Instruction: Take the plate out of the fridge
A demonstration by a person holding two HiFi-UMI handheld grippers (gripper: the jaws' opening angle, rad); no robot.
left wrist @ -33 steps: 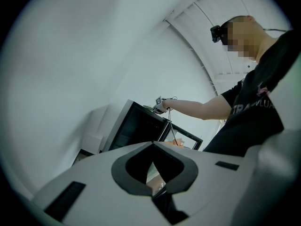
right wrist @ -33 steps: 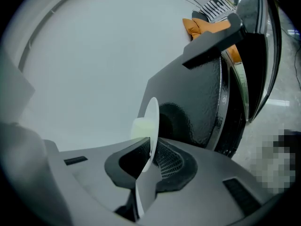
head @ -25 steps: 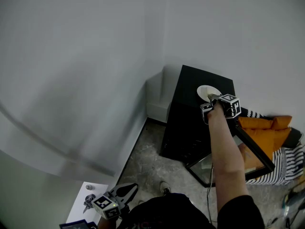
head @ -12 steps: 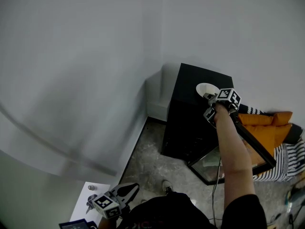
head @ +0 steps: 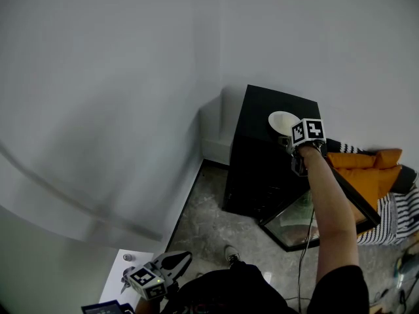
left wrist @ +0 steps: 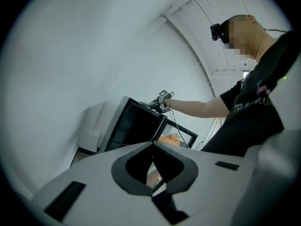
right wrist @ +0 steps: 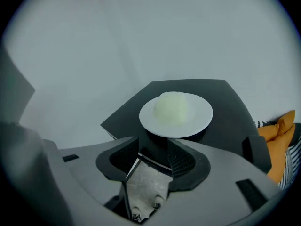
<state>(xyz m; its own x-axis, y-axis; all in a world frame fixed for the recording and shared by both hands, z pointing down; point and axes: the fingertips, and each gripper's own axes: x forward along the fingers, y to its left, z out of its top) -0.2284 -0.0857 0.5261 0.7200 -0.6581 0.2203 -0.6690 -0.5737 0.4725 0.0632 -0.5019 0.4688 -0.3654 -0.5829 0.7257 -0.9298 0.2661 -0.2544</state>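
Observation:
A white plate [head: 283, 121] carrying a pale mound of food [right wrist: 171, 107] rests on the top of the black fridge [head: 262, 156]. My right gripper [head: 289, 139] hovers just short of the plate's near rim [right wrist: 200, 121], level with it. Its jaws are open around an empty gap [right wrist: 152, 142], and the plate lies ahead of the fingertips, apart from them. The fridge's glass door [head: 314, 214] hangs open below my right arm. My left gripper [head: 185, 256] is held low near my body, shut and holding nothing [left wrist: 153, 145].
A white box [head: 216, 136] stands against the wall left of the fridge. An orange cushion [head: 363, 175] and striped fabric [head: 393, 221] lie to the fridge's right. A white sheet [head: 114, 280] lies on the stone floor at the bottom left.
The right gripper has opened off the plate and drawn back a little to the right. The plate stays on the fridge top. The left gripper has not moved.

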